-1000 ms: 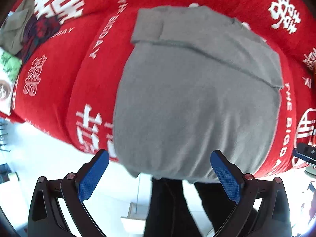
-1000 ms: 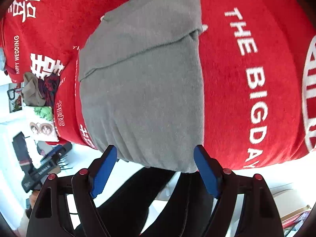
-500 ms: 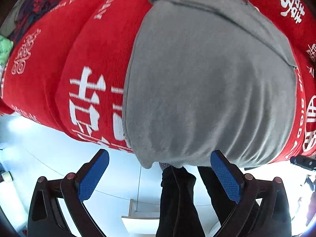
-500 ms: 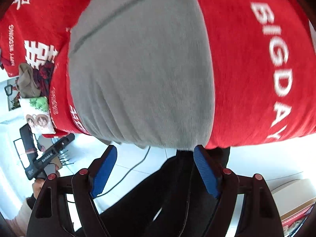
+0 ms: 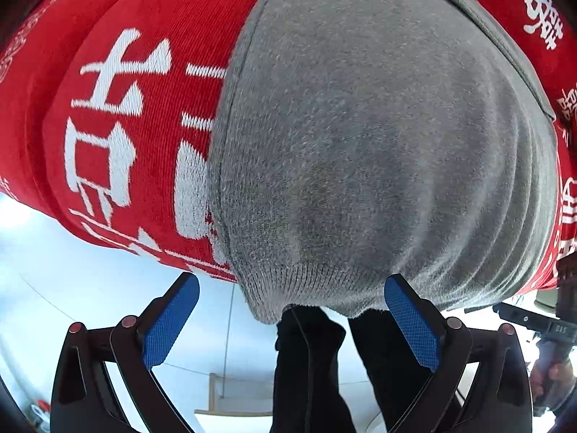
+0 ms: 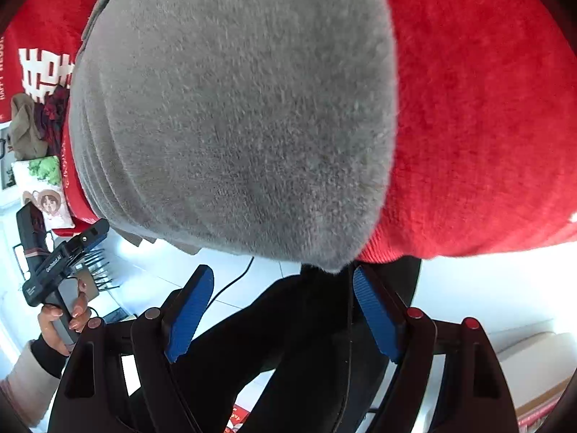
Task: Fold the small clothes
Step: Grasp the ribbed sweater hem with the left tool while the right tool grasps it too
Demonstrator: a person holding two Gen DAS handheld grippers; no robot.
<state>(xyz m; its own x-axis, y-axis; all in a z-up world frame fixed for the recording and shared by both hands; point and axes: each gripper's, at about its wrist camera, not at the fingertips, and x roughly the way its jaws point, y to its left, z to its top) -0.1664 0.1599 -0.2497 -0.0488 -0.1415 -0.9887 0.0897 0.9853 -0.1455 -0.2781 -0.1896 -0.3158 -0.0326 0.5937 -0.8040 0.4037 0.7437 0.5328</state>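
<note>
A grey knit garment (image 5: pixel 378 151) lies flat on a red cloth (image 5: pixel 126 101) with white lettering, its near hem hanging over the table's front edge. It also shows in the right wrist view (image 6: pixel 245 119). My left gripper (image 5: pixel 292 319) is open, its blue pads either side of the hem's near left corner, not touching it. My right gripper (image 6: pixel 283 310) is open just below the hem's near right corner. The left gripper also shows in the right wrist view (image 6: pixel 65 256), held in a hand.
A small pile of clothes (image 6: pixel 36 122) and a printed cushion (image 6: pixel 43 187) lie at the table's far left. The person's dark trousers (image 5: pixel 313 368) stand right below the hem. White floor tiles (image 5: pixel 72 281) lie under the table edge.
Both grippers have moved in close to the near hem of the grey garment, which now fills the views. Both stay open.
</note>
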